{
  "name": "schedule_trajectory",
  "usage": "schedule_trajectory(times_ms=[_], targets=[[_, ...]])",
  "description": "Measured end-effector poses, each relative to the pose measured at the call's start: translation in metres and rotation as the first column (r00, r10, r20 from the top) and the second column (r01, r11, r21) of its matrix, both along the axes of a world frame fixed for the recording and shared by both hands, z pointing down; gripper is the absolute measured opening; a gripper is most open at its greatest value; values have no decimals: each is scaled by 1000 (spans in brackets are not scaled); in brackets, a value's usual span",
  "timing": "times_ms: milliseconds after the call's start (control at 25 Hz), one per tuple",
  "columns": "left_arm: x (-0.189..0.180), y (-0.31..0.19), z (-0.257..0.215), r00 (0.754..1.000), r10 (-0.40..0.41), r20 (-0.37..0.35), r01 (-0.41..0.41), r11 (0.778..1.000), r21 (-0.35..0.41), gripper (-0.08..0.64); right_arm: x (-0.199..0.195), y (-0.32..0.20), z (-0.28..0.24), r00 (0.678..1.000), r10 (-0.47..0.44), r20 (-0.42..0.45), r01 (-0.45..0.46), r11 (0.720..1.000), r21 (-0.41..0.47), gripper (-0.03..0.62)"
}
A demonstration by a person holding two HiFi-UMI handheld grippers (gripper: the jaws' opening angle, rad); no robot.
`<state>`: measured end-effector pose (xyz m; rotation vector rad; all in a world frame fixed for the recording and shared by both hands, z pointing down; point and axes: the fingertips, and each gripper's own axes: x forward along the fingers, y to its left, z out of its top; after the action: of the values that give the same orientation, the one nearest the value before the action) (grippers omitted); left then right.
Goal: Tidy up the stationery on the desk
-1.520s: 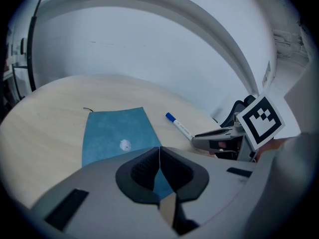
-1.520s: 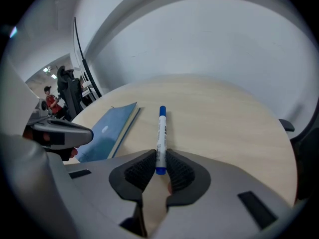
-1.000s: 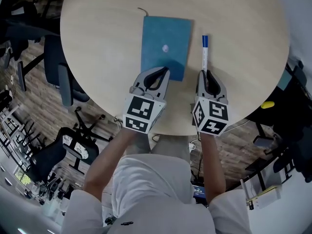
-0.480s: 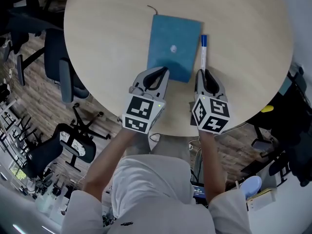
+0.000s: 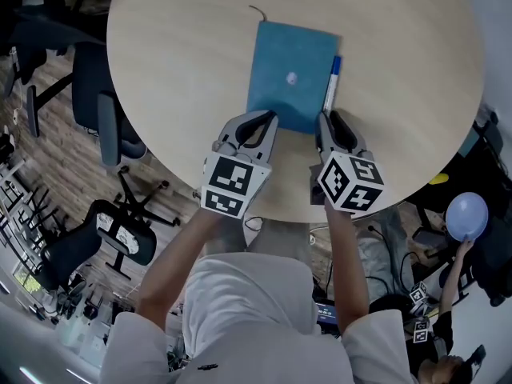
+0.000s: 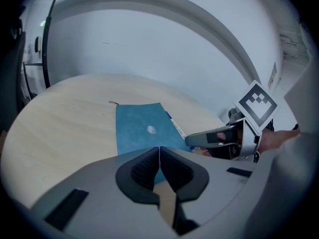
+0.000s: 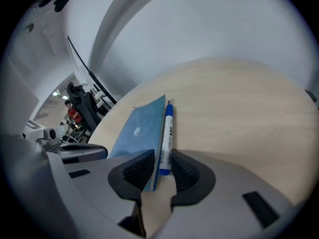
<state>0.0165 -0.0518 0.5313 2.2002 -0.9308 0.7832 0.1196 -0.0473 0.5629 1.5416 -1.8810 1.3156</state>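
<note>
The pen [image 7: 167, 133] lies on the desk [image 5: 176, 70] straight ahead of the right gripper [image 7: 163, 153]. Its long axis runs away along the line of the jaws, and its near end sits between them. The jaws stand narrowly apart, a little wider than the pen, so I judge it is not clamped yet. The pen lies just beside the right edge of the blue notebook [image 7: 137, 128]. The left gripper [image 6: 159, 147], jaws together on nothing, is held low over the notebook's near edge.
</note>
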Motion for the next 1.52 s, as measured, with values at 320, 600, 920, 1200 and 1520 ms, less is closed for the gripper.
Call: schedule_trajectory(times_ms=[320, 600, 920, 1200, 1520], targets=[[-1, 2, -4, 1000, 2, -3, -2, 1000, 7, 25, -11, 1, -2, 999, -38, 2, 38, 999, 8, 106], [7, 4, -9, 1000, 10, -8, -10, 1000, 18, 25, 0, 4, -7, 999, -20, -27, 20, 1000, 19, 130], [17, 12, -23, 999, 35, -13, -34, 999, 34, 25, 15, 18, -26, 998, 30, -52, -28, 999, 44, 143], [28, 23, -36, 997, 80, -16, -79, 995, 53, 25, 26, 32, -44, 995, 74, -63, -70, 995, 71, 143], [31, 34, -55, 995, 92, -32, -89, 993, 72, 25, 35, 47, -71, 990, 119, -73, -109, 986, 125, 143]])
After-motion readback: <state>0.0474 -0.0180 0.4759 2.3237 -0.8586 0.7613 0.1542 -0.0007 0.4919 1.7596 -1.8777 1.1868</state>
